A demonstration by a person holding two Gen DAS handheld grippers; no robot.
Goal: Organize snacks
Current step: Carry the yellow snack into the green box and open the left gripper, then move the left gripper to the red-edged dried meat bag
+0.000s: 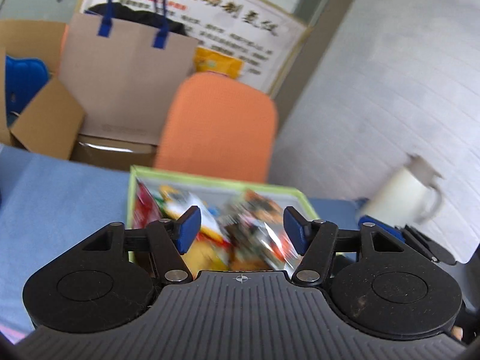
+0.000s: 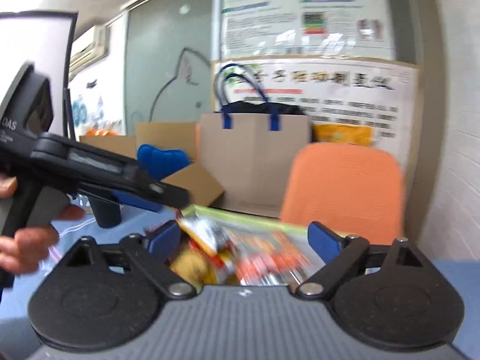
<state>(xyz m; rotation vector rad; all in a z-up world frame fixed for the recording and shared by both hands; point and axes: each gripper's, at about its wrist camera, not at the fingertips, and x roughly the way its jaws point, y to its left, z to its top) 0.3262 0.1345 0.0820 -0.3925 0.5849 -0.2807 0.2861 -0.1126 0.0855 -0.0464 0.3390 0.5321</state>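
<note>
Nearest my left lens: left gripper [image 1: 241, 228], blue pads spread wide apart, nothing between them, poised over the box.

Item: right gripper [image 2: 246, 241], blue pads likewise parted wide and gripping nothing. In the left wrist view part of it shows at the right edge [image 1: 420, 237], just below the mug.

Item: green-rimmed box [image 1: 216, 181], shallow, resting on the blue tablecloth [image 1: 60, 198]. Same box in the right wrist view [image 2: 240, 216].

Item: snack packets [image 1: 240, 228], mixed red, yellow, orange and silver wrappers, heaped inside the box; too blurred for me to read any label. From the right wrist they show as a jumble [image 2: 240, 258] between my pads.

Item: white mug [image 1: 402, 198], on the table to the right of the box, apart from it.

Item: left gripper body seen from the right wrist [image 2: 90, 174], held in a hand [image 2: 27, 249], its tip over the near-left corner of the box.

Item: dark cup [image 2: 105, 210], on the table behind that gripper.

Item: orange chair back [image 1: 219, 126], directly beyond the box at the table's far edge.

Item: brown paper bag [image 1: 126, 75] with blue handles, behind the chair, beside an open cardboard carton [image 1: 45, 120].

Item: posters [image 2: 330, 90] on the wall behind.
</note>
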